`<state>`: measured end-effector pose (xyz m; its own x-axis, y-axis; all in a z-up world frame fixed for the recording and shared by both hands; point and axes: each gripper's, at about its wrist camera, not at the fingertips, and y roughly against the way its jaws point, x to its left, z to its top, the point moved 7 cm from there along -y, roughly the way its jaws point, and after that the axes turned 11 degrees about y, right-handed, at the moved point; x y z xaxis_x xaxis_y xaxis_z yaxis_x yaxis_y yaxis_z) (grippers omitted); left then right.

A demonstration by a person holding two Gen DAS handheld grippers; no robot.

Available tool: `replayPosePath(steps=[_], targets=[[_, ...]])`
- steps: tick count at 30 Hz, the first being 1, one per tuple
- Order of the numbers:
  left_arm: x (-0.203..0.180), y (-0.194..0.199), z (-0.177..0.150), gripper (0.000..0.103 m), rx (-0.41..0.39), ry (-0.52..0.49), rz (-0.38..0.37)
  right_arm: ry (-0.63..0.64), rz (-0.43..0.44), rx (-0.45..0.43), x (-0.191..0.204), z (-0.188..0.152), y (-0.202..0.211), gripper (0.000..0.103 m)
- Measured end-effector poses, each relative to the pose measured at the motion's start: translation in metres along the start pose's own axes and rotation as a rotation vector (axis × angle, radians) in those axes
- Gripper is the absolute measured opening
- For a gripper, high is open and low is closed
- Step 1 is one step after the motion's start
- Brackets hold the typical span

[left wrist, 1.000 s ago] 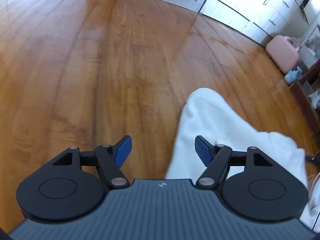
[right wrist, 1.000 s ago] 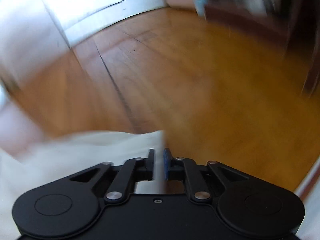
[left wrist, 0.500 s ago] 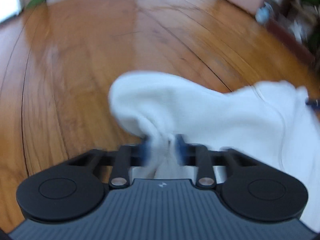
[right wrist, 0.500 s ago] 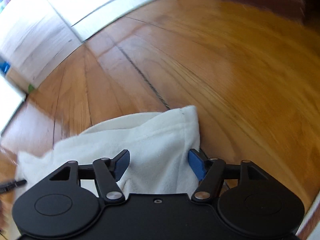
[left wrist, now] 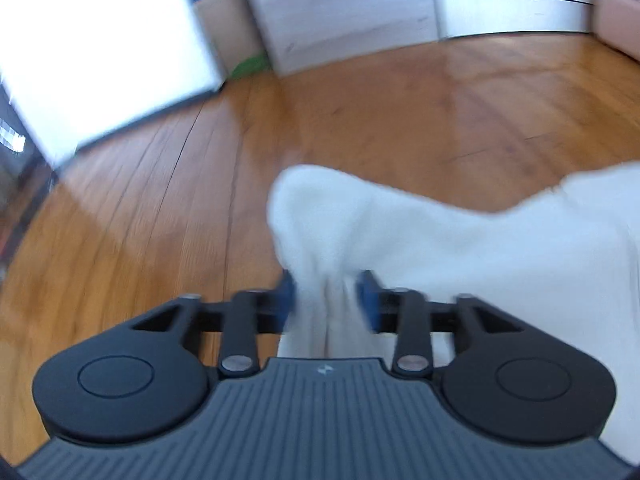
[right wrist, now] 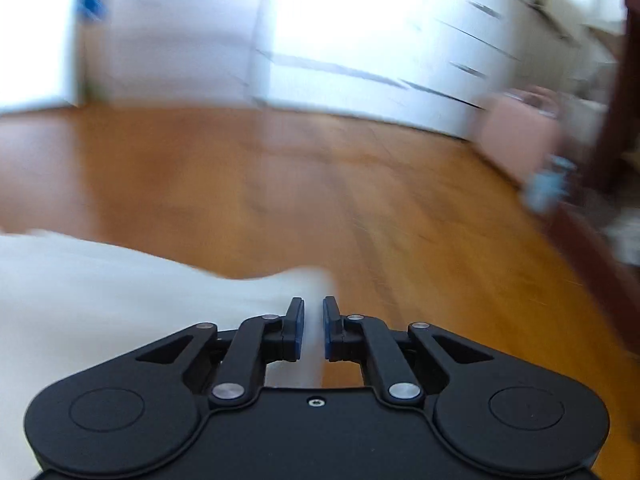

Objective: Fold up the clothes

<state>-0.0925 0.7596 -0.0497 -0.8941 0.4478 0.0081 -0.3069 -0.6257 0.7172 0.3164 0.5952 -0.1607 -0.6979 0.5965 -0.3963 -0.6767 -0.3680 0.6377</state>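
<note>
Glossy wooden floor (left wrist: pixel 120 208) spreads wide. White drawers (right wrist: pixel 460 52) line the far wall. A bright window (left wrist: pixel 92 40) glares beside a pink case (right wrist: pixel 516 128).

White garment (left wrist: pixel 460 248), blue-padded black gripper (left wrist: pixel 326 300), amber plank floor (left wrist: pixel 152 208)

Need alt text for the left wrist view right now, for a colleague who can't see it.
The left hand-held gripper is shut on a bunched fold of white garment, which trails away to the right above a wooden floor. The picture is motion-blurred; white cabinets stand beyond.
</note>
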Motion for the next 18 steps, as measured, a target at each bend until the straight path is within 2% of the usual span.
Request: replayPosePath(steps=[1,2,4,6,7,9,11,16,18], targets=[[0.007,0.005,-0.005,0.072,0.012,0.023,-0.003,-0.035,-0.033,0.013,0.0,0.001,-0.002,0.024],[0.014,0.01,-0.009,0.072,0.024,0.045,-0.005,-0.127,0.003,0.011,-0.004,-0.005,0.003,0.038],[0.027,0.021,-0.019,0.072,0.049,0.091,-0.011,-0.31,0.154,0.013,-0.013,-0.026,0.019,0.047],[0.041,0.031,-0.028,0.072,0.073,0.136,-0.016,-0.388,0.308,0.02,-0.014,-0.048,0.034,0.048],[0.048,0.036,-0.033,0.072,0.085,0.159,-0.019,-0.379,0.361,0.022,-0.014,-0.058,0.041,0.048],[0.061,0.047,-0.042,0.072,0.109,0.205,-0.024,-0.243,0.358,0.043,-0.016,-0.076,0.053,0.049],[0.074,0.057,-0.051,0.072,0.134,0.25,-0.03,-0.176,0.323,0.075,-0.029,-0.096,0.066,0.049],[0.086,0.095,-0.082,0.072,0.147,0.265,-0.005,-0.216,0.388,0.125,-0.065,-0.12,0.103,0.049],[0.09,0.111,-0.095,0.072,0.151,0.268,0.005,-0.191,0.427,0.117,-0.056,-0.128,0.125,0.049]])
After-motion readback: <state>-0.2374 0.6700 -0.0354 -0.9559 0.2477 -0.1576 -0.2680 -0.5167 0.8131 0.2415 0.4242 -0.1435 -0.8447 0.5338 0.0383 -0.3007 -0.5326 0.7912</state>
